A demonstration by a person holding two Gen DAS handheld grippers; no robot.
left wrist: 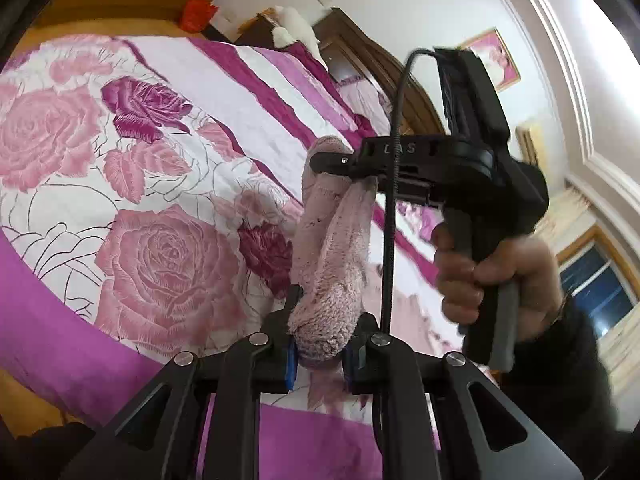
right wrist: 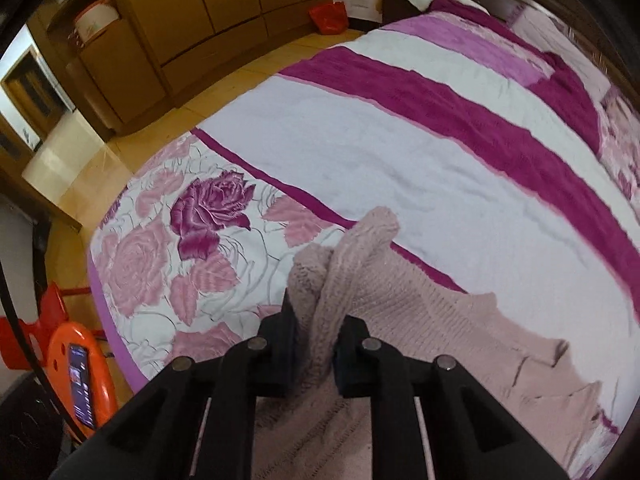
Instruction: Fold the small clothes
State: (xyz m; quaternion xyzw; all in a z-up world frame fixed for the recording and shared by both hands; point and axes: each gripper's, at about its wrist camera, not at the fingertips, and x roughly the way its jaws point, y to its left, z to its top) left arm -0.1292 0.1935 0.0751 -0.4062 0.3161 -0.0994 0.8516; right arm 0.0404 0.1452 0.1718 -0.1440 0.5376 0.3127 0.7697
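Sweater: your pale pink knit sweater is fuzzy and ribbed. Part of it lies spread on the bed under the right gripper, and a bunched fold is lifted up off the bedspread.
Left gripper: your left gripper is pinched tight on a thick wad of the knit, which hangs between both tools.
Right gripper: your right gripper is clamped on a twisted fold too. From the left camera it sits higher, tips pointing left.
Right hand: your hand is wrapped round the handle, fingers on the trigger.
Room: lots of open rose-print bedspread to the left and ahead. The bed edge and tiled floor are off to the left.
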